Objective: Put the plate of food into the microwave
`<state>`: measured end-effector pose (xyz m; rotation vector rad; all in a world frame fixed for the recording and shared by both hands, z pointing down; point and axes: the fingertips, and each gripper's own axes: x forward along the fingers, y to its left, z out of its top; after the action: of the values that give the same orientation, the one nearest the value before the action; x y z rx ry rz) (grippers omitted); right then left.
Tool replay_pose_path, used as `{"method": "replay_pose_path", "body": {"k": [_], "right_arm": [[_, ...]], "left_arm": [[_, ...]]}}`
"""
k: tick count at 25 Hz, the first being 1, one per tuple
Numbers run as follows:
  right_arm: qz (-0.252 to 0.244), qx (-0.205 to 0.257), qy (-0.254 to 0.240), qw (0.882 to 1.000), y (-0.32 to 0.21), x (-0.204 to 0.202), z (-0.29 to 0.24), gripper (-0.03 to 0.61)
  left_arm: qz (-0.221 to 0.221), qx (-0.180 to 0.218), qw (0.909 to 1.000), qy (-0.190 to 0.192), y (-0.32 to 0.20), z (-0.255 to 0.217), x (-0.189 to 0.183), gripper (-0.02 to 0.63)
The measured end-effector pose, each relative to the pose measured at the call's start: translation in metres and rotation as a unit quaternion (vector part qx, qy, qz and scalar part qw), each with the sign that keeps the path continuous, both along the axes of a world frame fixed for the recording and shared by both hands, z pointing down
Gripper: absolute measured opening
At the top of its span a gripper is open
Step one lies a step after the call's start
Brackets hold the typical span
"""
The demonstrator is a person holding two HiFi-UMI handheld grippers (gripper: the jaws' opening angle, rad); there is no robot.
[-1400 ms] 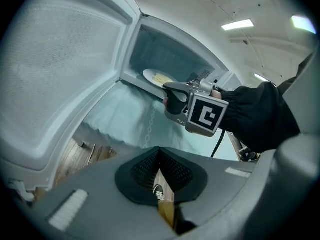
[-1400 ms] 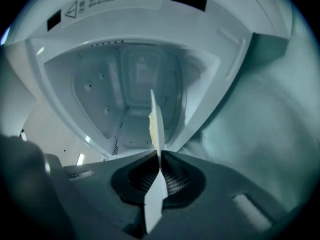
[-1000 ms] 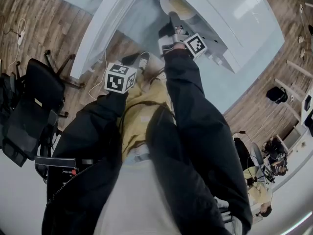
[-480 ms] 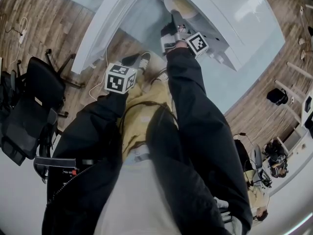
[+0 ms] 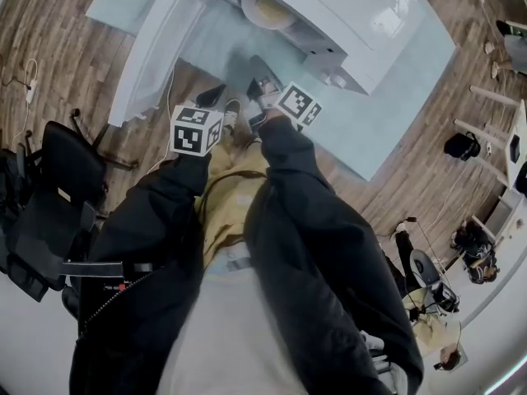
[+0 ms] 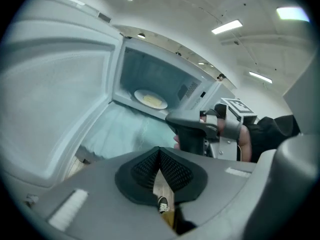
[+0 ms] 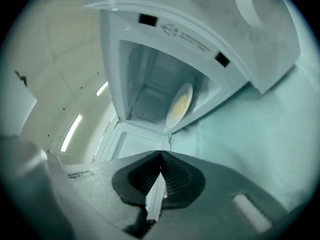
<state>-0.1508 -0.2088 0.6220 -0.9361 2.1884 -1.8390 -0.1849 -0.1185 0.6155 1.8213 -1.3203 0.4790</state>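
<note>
The white microwave (image 5: 329,11) stands on a pale teal table (image 5: 387,113) with its door (image 5: 152,52) swung wide open. Inside it lies the white plate of yellow food (image 5: 268,8), also in the left gripper view as the plate (image 6: 150,100) and in the right gripper view as the plate (image 7: 180,104). My right gripper (image 5: 255,66) hangs in front of the opening, clear of the plate; its jaws have just closed and hold nothing (image 7: 161,156). My left gripper (image 5: 229,112) is lower left of it, shut and empty (image 6: 160,151).
The open door (image 6: 60,94) juts out at the left of the microwave's mouth. A black office chair (image 5: 58,196) stands on the wooden floor at the left. People sit at desks at the lower right (image 5: 461,249). The table's edge runs below the microwave.
My right gripper has drawn back out of the microwave's mouth toward me, leaving the plate inside. The left gripper has shifted slightly.
</note>
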Motion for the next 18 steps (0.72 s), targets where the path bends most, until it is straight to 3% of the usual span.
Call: {"method": "replay_pose_path", "body": {"k": [5,8,11,18], "right_arm": [[-0.058,0.103,0.106,0.987,0.029,0.02,-0.049,-0.006],[-0.059,0.178,0.166,0.968,0.027,0.03,-0.09,-0.006],[-0.046,0.242,0.207,0.947,0.023,0.064,-0.136,-0.006],[-0.003,0.341,0.276,0.898,0.017,0.136,-0.217,-0.008]], "left_arm": [[0.017,0.063,0.9977,-0.019,-0.021,-0.048,0.015,-0.003],[0.03,0.123,0.9917,-0.023,-0.041,-0.083,0.019,-0.003],[0.042,0.175,0.9832,-0.03,-0.056,-0.125,0.049,-0.003],[0.085,0.258,0.9619,-0.031,-0.075,-0.201,0.126,-0.003]]}}
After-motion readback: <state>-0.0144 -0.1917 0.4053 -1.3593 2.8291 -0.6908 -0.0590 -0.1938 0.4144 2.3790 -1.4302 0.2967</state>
